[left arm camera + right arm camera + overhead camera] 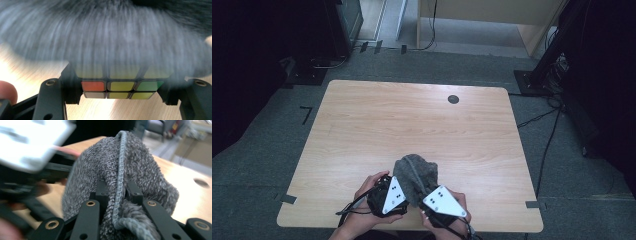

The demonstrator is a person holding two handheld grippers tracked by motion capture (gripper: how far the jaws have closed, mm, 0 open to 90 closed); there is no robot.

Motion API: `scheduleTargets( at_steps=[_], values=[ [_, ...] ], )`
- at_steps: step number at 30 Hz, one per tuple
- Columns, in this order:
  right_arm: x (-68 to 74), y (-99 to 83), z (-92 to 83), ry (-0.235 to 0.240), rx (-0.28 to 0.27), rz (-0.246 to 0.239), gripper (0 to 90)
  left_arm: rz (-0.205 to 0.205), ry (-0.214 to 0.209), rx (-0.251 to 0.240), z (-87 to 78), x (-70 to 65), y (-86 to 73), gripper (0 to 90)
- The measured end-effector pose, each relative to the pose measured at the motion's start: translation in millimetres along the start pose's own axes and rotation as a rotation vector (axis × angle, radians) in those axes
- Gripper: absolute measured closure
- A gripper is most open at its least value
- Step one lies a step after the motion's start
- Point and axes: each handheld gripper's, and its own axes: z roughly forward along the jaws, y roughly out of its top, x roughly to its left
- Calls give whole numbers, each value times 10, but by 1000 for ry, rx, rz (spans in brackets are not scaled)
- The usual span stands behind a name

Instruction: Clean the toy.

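A colour-tiled puzzle cube sits between the jaws of my left gripper, which is shut on it; red, yellow and green tiles show. A grey fluffy cloth is draped over the cube's top and blurs across the left gripper view as the cloth. My right gripper is shut on the cloth, pinching a fold beside its stitched hem. In the high view both grippers sit close together near the table's front edge, the left gripper left of the cloth and the right gripper just right of it.
The wooden table has a dark round cable hole at the back right. Dark stands and cables lie on the grey carpet around the table. Tape marks sit at the table's front corners.
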Motion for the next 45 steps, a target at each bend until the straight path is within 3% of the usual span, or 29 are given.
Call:
scheduleTargets(
  at_steps=[2, 3, 4, 5, 6, 7, 9, 11, 13, 15, 17, 18, 19, 21, 24, 25, 27, 29, 30, 32, 33, 34, 38, 40, 43, 45],
  values=[
    [-24, -10, 25, -6, 5, -3, 767, -5, -2, -2, -14, 17, 3, 342],
    [-78, -30, 30, -15, 10, 27, 768, -9, -4, -5, -18, 26, -1, 341],
    [-78, -30, 30, -15, 10, 27, 768, -9, -4, -5, -18, 26, -1, 341],
    [-149, -53, 38, -40, 20, 44, 769, -16, -13, -10, -26, 42, -5, 341],
    [-283, -99, 24, -64, 38, 112, 770, -22, -13, -21, -33, 49, -7, 341],
    [-291, -105, 14, -61, 35, 119, 770, -30, -15, -34, -38, 53, -2, 342],
    [-226, -86, 3, -74, 24, 87, 762, -7, 11, -12, -13, 39, -13, 342],
    [-121, -55, 10, -19, 3, 55, 755, 1, 25, 13, 18, 30, -29, 341],
    [-59, -52, 23, -13, -1, 26, 754, 3, 25, 30, 48, 20, -49, 341],
    [29, -77, 70, -33, 28, -52, 756, -8, 19, 21, 37, 8, -31, 342],
    [-1, -84, 69, -33, 27, -38, 758, -10, 17, 14, 30, 11, -26, 342],
    [-133, -105, 69, -69, 37, 16, 761, -19, 3, 2, 8, 21, -23, 342],
    [-174, -113, 61, -76, 42, 41, 762, -14, 2, 1, 2, 23, -21, 342],
    [-203, -112, 35, -57, 34, 79, 762, -22, 0, -2, 14, 16, -16, 341],
    [-50, -76, 36, -19, 13, 15, 757, -10, 11, 23, 43, 7, -23, 341],
    [-7, -65, 43, 3, 17, 5, 755, -13, 12, 20, 41, 6, -26, 341],
    [-29, -70, 65, 2, 24, 7, 757, -17, 11, 20, 36, 8, -25, 341],
    [-79, -80, 63, -9, 33, 31, 757, -22, 3, 12, 23, 13, -23, 342],
    [-217, -108, 55, -53, 53, 82, 758, -34, -9, 0, 6, 28, -17, 341],
    [-276, -120, 31, -49, 47, 137, 758, -38, -5, -6, 3, 31, -14, 342],
    [-276, -120, 31, -49, 47, 137, 758, -36, -3, -1, 2, 41, -13, 342],
    [-145, -85, 23, -22, 27, 85, 748, -45, 12, 12, 20, 44, -18, 342],
    [67, -47, 65, 14, 25, -10, 746, -33, 29, 29, 38, 13, -20, 342],
    [0, -59, 80, 11, 25, 19, 753, -30, 24, 22, 28, 10, -12, 342],
    [-174, -88, 57, -51, 36, 77, 758, -38, 15, 1, -1, 28, 2, 341],
    [-197, -93, 43, -55, 36, 94, 759, -41, 13, 1, -3, 35, 5, 341]
  ],
)
